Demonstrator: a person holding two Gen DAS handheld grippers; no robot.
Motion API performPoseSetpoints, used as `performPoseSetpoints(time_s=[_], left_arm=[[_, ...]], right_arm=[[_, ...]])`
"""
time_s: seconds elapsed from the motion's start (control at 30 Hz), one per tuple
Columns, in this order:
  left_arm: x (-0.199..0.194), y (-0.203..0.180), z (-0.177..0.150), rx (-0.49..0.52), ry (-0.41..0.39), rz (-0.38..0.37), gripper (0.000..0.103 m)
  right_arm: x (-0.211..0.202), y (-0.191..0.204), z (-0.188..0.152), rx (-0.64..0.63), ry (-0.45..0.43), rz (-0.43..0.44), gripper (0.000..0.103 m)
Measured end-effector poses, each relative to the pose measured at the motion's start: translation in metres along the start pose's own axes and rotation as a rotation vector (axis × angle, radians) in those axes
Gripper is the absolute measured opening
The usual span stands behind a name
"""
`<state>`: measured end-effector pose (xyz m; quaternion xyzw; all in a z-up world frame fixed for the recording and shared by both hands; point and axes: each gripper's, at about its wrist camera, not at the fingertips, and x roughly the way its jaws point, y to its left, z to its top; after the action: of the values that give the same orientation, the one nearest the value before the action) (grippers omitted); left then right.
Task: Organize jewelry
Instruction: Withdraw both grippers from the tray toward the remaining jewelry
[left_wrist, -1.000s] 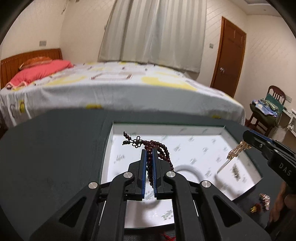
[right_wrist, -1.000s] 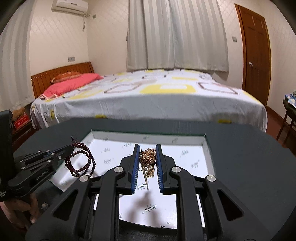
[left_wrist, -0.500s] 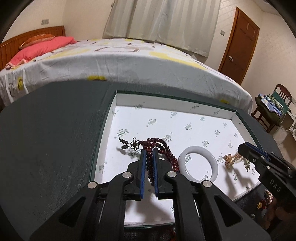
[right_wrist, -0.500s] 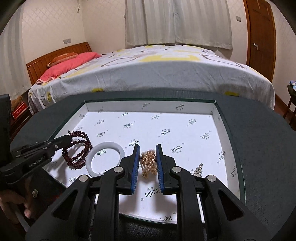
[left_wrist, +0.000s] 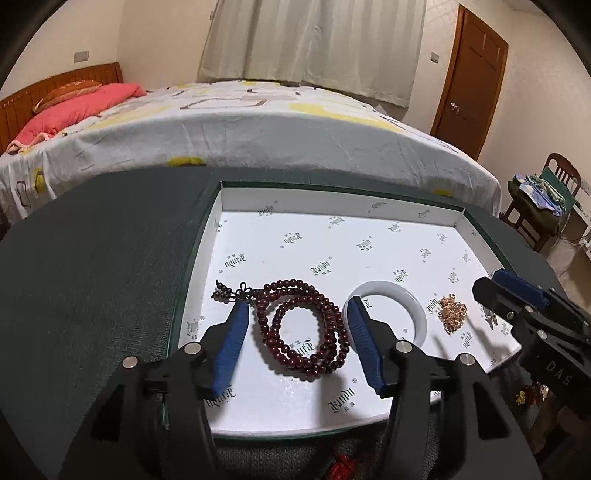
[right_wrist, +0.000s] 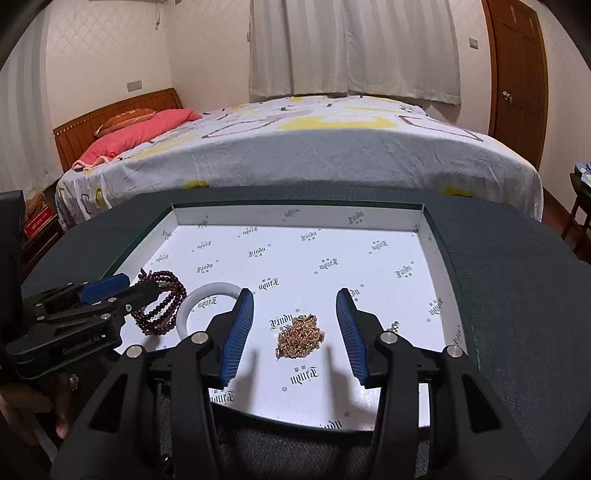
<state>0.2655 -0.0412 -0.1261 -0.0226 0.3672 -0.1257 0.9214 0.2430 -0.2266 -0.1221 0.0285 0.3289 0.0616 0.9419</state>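
Note:
A shallow white tray (left_wrist: 332, 206) with printed logos lies on a dark grey table. A coiled dark red bead bracelet (left_wrist: 303, 325) lies in it, between the spread fingers of my open left gripper (left_wrist: 297, 314). A white bangle (left_wrist: 402, 299) lies just right of it. A heap of gold chain (right_wrist: 301, 336) lies in the tray between the spread fingers of my open right gripper (right_wrist: 295, 306); it also shows in the left wrist view (left_wrist: 452, 312). The beads (right_wrist: 162, 310) and bangle (right_wrist: 207, 295) show at the right wrist view's left.
A small metal piece (right_wrist: 393, 325) lies in the tray right of the gold chain. Small red and gold items (left_wrist: 532, 393) lie on the table (left_wrist: 92, 277) beside the tray's right edge. A bed (right_wrist: 295, 147) stands behind the table, a chair (left_wrist: 543, 199) at far right.
Both grippers lowered into the tray and opened. The bead bracelet and the gold chain, held before, now lie loose on the tray floor.

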Motion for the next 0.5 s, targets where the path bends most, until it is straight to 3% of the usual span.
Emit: performPoseSetpoints(time_s=[0.33,0.5], left_arm=[[-0.034,-0.004,-0.007,-0.023,-0.083,0.003,0.065],[-0.063,-0.009,-0.018,-0.018,-0.154,0.041,0.071]], right_arm=[[-0.035,-0.002,-0.004,0.022,-0.055,-0.003,0.046],[-0.059,0.000,-0.016,0.032,-0.066,0.001,0.046]])
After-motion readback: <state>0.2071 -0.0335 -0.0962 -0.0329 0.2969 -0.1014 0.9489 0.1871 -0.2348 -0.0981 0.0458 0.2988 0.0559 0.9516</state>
